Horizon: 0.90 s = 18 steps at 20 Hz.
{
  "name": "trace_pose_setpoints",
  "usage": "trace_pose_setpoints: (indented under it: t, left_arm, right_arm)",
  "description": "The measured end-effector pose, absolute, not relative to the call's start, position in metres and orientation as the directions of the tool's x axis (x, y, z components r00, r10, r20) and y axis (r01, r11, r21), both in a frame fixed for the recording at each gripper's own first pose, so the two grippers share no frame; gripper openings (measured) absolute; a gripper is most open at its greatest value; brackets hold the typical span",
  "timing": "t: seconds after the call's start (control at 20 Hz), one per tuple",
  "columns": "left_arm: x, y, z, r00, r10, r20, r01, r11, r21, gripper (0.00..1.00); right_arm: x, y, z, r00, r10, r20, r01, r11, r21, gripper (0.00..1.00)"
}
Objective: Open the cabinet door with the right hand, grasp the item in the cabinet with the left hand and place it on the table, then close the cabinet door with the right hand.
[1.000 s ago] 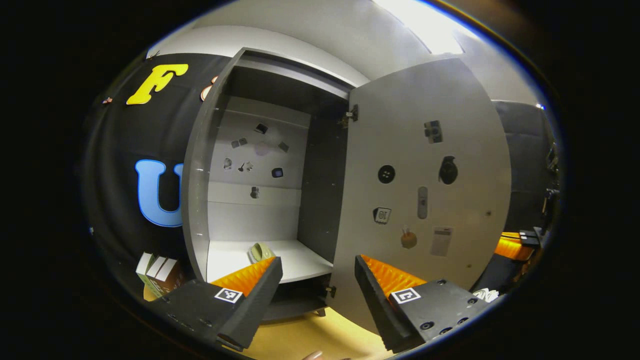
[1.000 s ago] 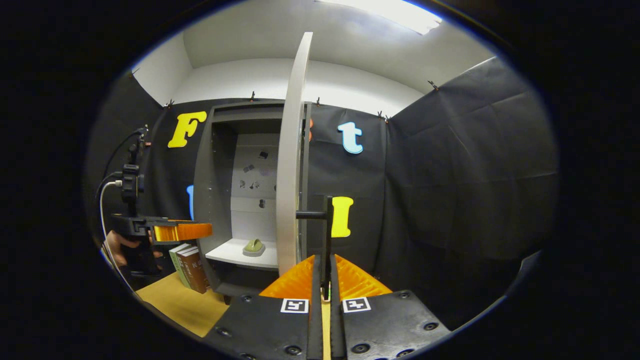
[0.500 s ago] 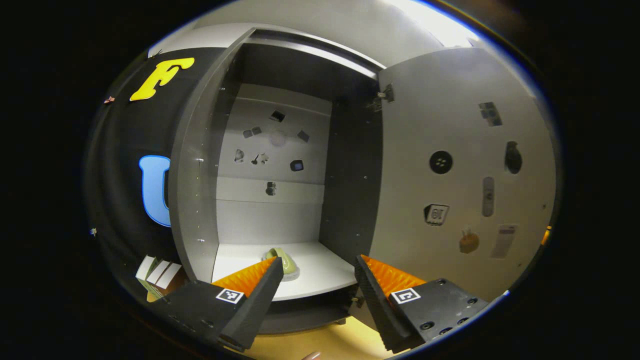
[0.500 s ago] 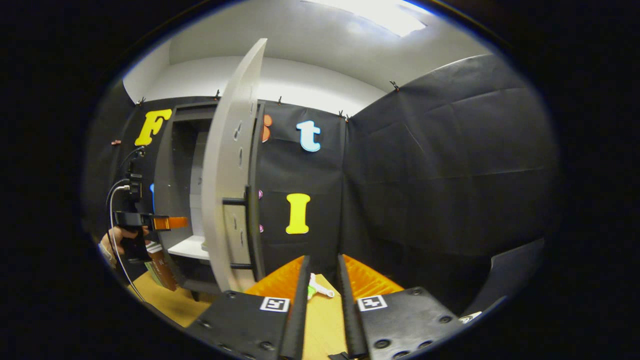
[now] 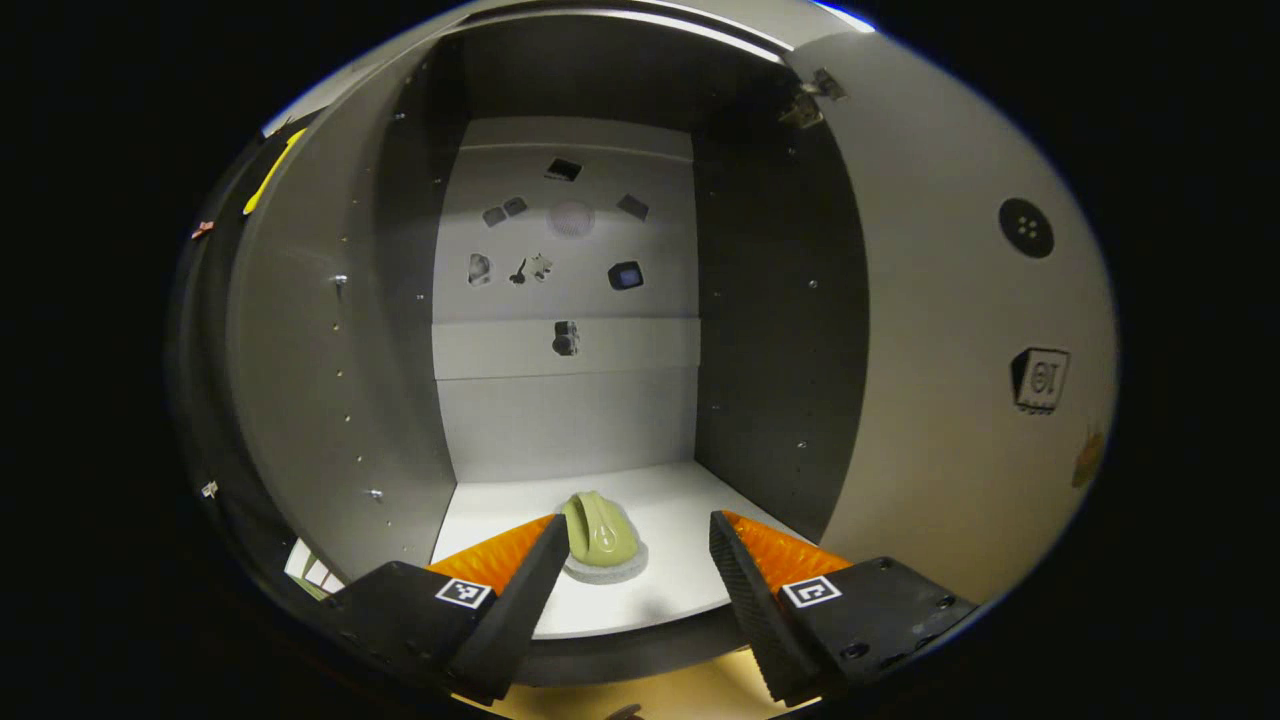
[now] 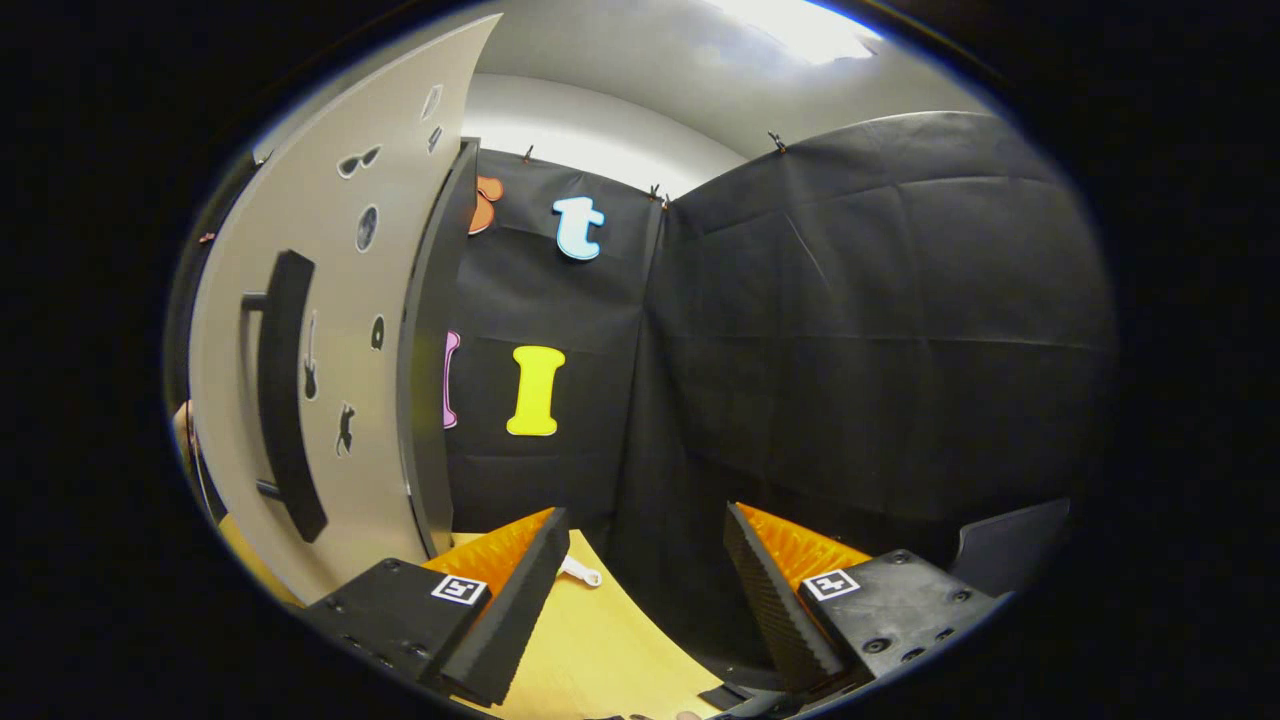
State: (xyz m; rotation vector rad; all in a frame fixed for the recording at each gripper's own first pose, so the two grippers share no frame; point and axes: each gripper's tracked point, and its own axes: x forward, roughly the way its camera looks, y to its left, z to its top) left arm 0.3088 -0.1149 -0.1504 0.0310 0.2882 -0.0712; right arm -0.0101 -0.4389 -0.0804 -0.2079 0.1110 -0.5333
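Open cabinet [image 5: 330, 330] mouth, door [image 5: 950, 330] swung aside, bare shelf [image 5: 680, 560] around green item [image 5: 598, 530].

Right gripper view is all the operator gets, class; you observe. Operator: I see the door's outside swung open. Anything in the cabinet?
Observer: Yes, a green item sits on a pale round pad on the shelf.
Operator: Where's the left gripper?
Observer: The left gripper is open at the shelf's front, item ahead between its fingers, not gripped.
Operator: Door in its way?
Observer: No, the door shows its inner face, wide to its right.
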Motion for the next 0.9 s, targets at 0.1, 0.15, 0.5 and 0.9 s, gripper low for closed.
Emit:
trace_pose_setpoints:
  t: [0.1, 0.15, 0.5, 0.9]
  left_arm:
    - [0.328, -0.115, -0.158, 0.953, -0.049, -0.300, 0.059, 0.998, 0.024, 0.90]
    - [0.338, -0.113, -0.162, 0.951, -0.038, -0.307, 0.049, 0.998, 0.029, 0.90]
    - [0.383, -0.097, -0.189, 0.932, 0.018, -0.362, -0.007, 0.999, 0.032, 0.88]
    - [0.400, -0.077, -0.215, 0.902, 0.079, -0.424, -0.066, 0.997, 0.046, 0.80]
  right_arm:
    - [-0.001, -0.456, -0.089, 0.849, -0.523, -0.071, 0.499, 0.839, -0.218, 0.98]
    - [0.003, -0.462, -0.096, 0.845, -0.527, -0.088, 0.502, 0.839, -0.211, 0.98]
    - [0.023, -0.494, -0.129, 0.823, -0.542, -0.167, 0.506, 0.835, -0.215, 0.98]
    - [0.065, -0.505, -0.129, 0.850, -0.498, -0.173, 0.476, 0.866, -0.153, 0.98]
